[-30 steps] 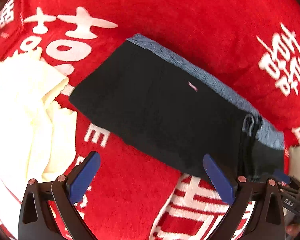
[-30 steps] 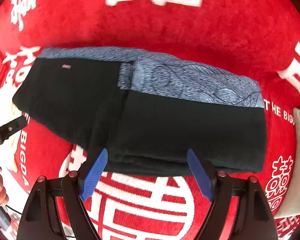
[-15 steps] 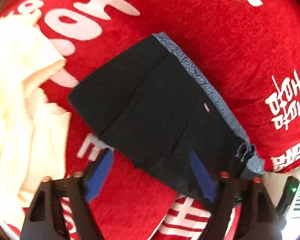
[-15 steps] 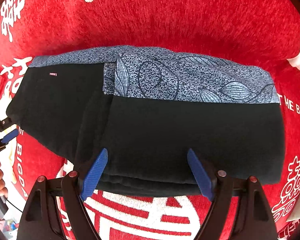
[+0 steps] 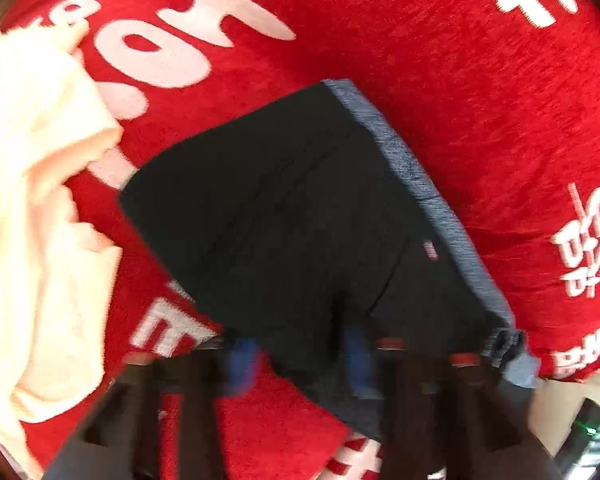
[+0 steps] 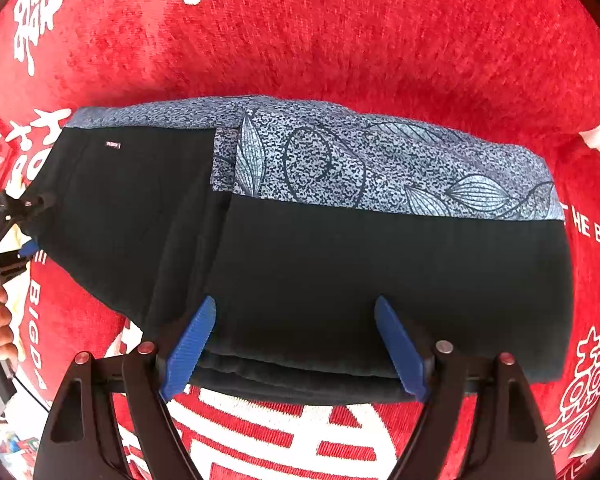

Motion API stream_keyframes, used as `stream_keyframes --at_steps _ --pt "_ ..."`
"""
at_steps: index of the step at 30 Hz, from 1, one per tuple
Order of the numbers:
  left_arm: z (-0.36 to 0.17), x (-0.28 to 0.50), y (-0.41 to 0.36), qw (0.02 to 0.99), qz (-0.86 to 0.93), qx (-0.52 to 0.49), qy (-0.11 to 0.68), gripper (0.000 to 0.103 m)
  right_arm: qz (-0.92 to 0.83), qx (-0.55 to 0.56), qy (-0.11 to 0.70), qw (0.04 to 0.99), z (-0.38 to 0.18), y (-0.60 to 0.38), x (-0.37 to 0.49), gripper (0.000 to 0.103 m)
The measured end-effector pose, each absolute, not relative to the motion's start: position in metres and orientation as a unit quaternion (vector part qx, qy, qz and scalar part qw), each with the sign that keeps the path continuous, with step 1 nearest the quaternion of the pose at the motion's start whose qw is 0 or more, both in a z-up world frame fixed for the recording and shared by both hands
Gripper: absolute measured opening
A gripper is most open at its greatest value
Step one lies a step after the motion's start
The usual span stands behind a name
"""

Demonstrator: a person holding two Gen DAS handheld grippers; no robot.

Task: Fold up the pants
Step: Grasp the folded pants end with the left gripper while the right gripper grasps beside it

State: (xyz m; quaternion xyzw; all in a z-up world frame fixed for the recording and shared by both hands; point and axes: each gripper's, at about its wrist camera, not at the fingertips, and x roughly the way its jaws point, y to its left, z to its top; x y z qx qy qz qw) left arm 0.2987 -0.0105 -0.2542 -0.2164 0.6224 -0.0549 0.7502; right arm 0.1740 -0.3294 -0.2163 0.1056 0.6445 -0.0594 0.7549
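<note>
Nearest in the right wrist view, the right claw (image 6: 294,340) is spread wide, its blue pads over the near folded edge of the pants (image 6: 308,256) without pinching them. The pants lie folded flat on the red cloth with white characters (image 6: 340,40), black fabric toward the claw and a blue-grey leaf-patterned band along the far side. In the left wrist view the left claw (image 5: 298,356) is motion-blurred at the near edge of the pants (image 5: 300,224); I cannot tell how its pads stand. A cream cloth (image 5: 32,184) lies crumpled beside the pants.
</note>
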Motion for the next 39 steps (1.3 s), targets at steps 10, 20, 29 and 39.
stream_keyframes --at_steps 10,20,29,39 --pt "-0.191 0.281 -0.066 0.826 -0.081 -0.043 0.557 0.024 0.005 0.143 0.663 0.735 -0.173 -0.316 0.206 0.067" --pt "-0.175 0.27 -0.084 0.845 -0.098 0.032 0.524 0.024 0.154 0.134 0.72 0.664 -0.13 -0.219 0.348 0.088" --pt "-0.175 0.263 -0.085 0.853 -0.102 0.057 0.508 0.024 0.214 -0.023 0.775 0.594 -0.154 -0.082 0.422 0.103" --pt "-0.171 0.255 -0.093 0.855 -0.119 0.084 0.497 0.024 0.196 -0.049 0.814 0.545 -0.191 -0.094 0.407 0.02"
